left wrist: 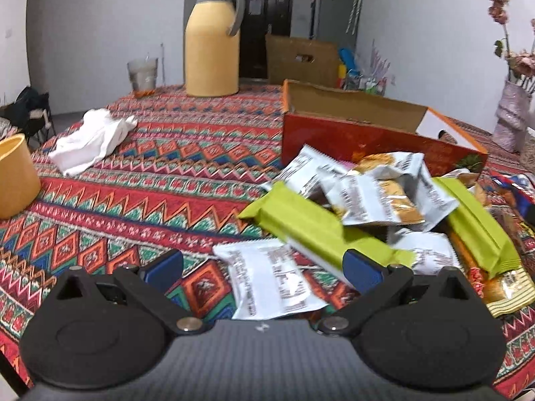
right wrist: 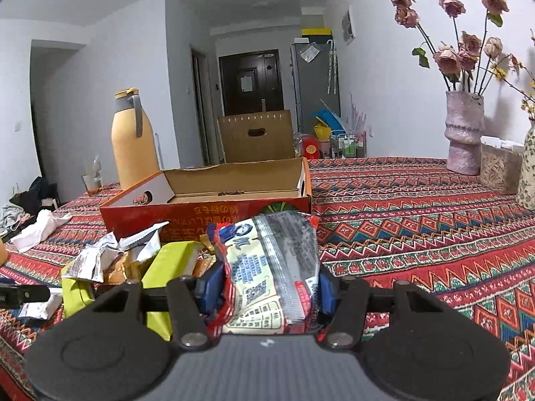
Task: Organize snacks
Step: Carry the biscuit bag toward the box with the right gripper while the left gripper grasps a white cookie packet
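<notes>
Snack packet, pinched crosswise by the right tongs, points lengthwise toward the red box; left tongs spread.

yellow cup cut off, packet print blurred

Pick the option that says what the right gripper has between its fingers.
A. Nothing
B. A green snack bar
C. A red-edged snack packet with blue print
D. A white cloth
C. In the right wrist view the right gripper has its blue pads pressed on both sides of the red-edged snack packet, in front of the open red cardboard box.
</notes>
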`<state>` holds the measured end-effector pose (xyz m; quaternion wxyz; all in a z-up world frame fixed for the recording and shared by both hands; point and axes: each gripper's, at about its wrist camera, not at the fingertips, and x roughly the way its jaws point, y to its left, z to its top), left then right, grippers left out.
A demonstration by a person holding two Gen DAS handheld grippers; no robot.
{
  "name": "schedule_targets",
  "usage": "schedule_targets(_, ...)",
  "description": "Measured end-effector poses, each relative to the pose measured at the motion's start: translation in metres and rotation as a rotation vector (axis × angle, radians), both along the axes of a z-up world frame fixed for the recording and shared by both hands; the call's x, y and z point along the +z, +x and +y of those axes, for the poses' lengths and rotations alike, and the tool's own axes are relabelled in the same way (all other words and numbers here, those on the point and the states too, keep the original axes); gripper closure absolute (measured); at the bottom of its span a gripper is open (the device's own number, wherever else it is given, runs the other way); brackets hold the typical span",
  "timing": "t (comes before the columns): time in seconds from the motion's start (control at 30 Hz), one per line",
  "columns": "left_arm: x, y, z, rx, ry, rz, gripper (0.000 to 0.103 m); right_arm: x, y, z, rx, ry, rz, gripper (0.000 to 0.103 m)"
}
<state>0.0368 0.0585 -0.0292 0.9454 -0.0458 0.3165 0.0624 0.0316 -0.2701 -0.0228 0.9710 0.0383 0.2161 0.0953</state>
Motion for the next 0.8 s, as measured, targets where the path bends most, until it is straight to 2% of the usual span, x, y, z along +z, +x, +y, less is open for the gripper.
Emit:
schedule_targets(0.13,-0.005,0.004,0.001,0.024,0.009,0.031,0.001,-0.001,-0.01,0.0,-0.01,0.011,-0.011,0.048)
schedule_targets(0.2,-0.007,0.006,0.001,0.026,-0.004,0.043,0.009,-0.001,-0.012,0.0,-0.013,0.008,-0.011,0.048)
schedule_targets(0.3,-0.01,0.008,0.002,0.034,-0.028,0.059,0.022,-0.001,-0.013,-0.001,-0.016,0.013,-0.01,0.048)
schedule_targets(0.33,-0.011,0.009,0.002,0.035,-0.033,0.066,0.03,0.0,-0.014,-0.001,-0.018,0.014,-0.01,0.048)
schedule_targets(0.4,-0.011,0.008,0.0,0.037,-0.025,0.061,0.037,-0.001,-0.014,-0.001,-0.019,0.017,-0.008,0.048)
schedule_targets(0.47,-0.01,0.008,-0.001,0.034,-0.032,0.056,0.054,-0.001,-0.015,-0.001,-0.018,0.017,-0.006,0.048)
schedule_targets(0.57,-0.009,0.006,-0.002,0.036,-0.025,0.046,0.06,-0.002,-0.017,0.001,-0.017,0.018,-0.006,0.048)
schedule_targets(0.8,-0.002,-0.006,-0.002,0.039,-0.012,0.004,0.062,-0.001,-0.021,0.001,-0.011,0.018,-0.011,0.048)
